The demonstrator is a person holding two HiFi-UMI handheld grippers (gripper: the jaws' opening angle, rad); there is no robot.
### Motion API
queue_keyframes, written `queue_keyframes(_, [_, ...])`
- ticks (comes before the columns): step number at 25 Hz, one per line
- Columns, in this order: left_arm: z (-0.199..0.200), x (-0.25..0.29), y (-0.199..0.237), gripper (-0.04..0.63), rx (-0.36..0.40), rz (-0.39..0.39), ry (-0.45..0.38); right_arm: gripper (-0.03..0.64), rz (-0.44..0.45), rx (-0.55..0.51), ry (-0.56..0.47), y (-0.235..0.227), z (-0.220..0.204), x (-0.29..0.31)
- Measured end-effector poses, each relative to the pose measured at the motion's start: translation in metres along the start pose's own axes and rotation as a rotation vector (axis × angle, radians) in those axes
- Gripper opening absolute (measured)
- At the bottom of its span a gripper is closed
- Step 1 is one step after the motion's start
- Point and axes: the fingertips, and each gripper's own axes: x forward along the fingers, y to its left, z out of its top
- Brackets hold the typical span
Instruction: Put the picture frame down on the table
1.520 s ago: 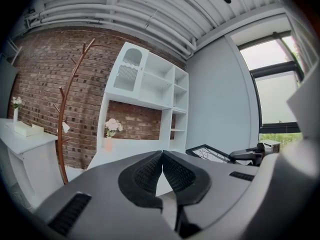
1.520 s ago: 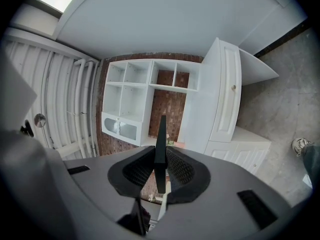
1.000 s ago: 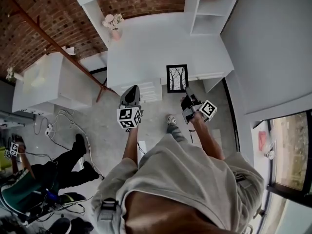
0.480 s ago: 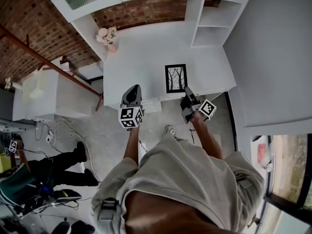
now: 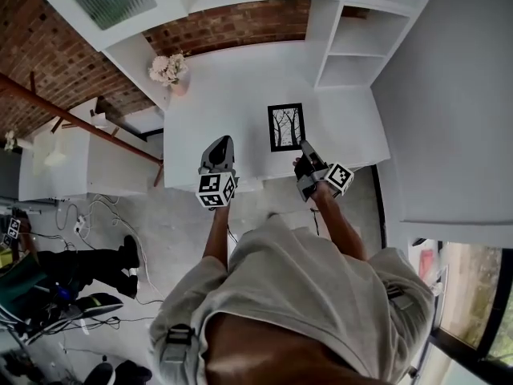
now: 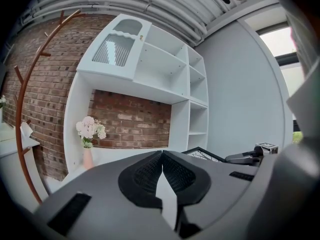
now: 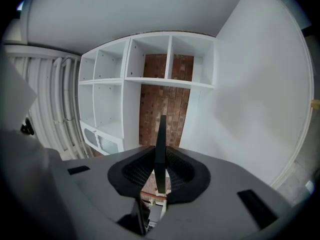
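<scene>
Right gripper [image 7: 160, 176] clamping the picture frame [image 5: 286, 127] by its edge, holding it over the white worktop [image 5: 232, 87]; left gripper [image 6: 162, 171] hanging clenched, empty.

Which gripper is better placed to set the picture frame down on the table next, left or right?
Right. The right gripper is clamped on the picture frame by its edge, with the frame over the white table. The left gripper is shut on nothing, off to the side.
</scene>
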Motion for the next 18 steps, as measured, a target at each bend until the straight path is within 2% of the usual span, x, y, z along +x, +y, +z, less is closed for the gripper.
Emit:
queue_keyframes(12, [-0.010,0.004,0.005,0.017,-0.005,0.051,0.041,0.087,-0.017,0.037,0.038,-0.017,0.006,0.011])
queue_keyframes(18, [-0.021,0.011,0.017,0.017,-0.017,0.032,0.081,0.087,-0.063,0.049,0.033,-0.030,-0.002,0.021])
